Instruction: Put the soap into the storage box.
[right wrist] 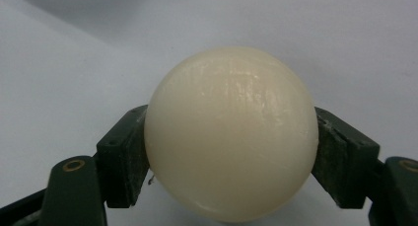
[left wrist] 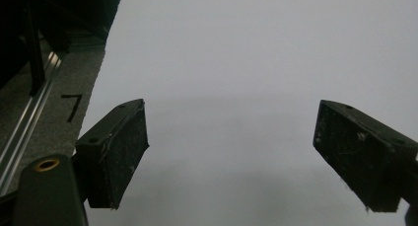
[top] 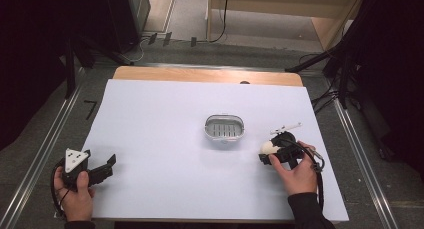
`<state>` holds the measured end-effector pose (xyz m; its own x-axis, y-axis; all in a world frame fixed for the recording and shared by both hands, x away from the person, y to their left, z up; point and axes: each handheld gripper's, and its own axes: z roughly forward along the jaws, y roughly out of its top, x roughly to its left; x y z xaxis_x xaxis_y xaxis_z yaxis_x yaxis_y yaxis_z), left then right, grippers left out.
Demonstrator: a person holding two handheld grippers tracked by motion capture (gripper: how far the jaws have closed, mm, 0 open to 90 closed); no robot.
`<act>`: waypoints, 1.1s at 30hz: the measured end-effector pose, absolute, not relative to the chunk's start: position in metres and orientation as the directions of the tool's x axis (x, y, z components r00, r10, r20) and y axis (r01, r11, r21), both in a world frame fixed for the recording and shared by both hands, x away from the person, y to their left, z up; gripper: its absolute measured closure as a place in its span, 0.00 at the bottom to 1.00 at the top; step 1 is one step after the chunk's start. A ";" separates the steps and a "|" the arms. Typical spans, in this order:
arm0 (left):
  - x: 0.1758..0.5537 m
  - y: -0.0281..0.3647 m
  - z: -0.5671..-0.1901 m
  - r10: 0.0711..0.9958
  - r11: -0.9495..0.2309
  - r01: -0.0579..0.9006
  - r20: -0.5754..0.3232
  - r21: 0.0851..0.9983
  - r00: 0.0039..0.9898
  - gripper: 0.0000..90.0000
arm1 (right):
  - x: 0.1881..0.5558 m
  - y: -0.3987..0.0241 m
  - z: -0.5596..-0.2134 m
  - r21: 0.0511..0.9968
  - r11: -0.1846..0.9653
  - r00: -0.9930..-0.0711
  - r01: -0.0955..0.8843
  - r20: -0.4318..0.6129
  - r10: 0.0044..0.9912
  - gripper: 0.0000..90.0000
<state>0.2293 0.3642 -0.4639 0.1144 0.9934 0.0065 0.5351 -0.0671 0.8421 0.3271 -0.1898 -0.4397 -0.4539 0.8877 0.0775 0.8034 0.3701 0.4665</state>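
white-covered table (top: 165, 119) bears a small slotted metal tray (top: 224, 128) near its middle.

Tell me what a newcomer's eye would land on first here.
A cream-coloured ball, clamped between the jaws of the right gripper near the right edge of the white table. Next comes a small oval dish at the table's middle, while the left gripper waits open at the near left.

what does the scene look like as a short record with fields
surface: table under a white sheet
right gripper: shut on a cream soap, pads pressing both its sides
left gripper: open, nothing between its pads, near the table's left edge
soap dish: grey, slotted, mid-table, apart from both grippers
soap's place: beside the dish, to its right
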 end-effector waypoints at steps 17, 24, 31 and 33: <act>0.229 0.364 -0.464 0.993 -0.068 0.536 0.007 0.841 0.114 0.16 | 0.332 -0.176 -0.422 0.481 0.402 -0.489 0.779 0.067 0.870 0.28; 0.229 0.364 -0.464 0.994 -0.067 0.538 0.007 0.841 0.113 0.16 | 0.335 -0.168 -0.415 0.489 0.421 -0.515 0.764 0.070 0.854 0.28; 0.229 0.364 -0.464 0.994 -0.066 0.538 0.006 0.840 0.112 0.16 | 0.338 -0.160 -0.409 0.500 0.428 -0.529 0.753 0.073 0.846 0.28; 0.229 0.364 -0.464 0.994 -0.066 0.538 0.006 0.840 0.112 0.16 | 0.339 -0.158 -0.407 0.500 0.433 -0.535 0.750 0.072 0.842 0.28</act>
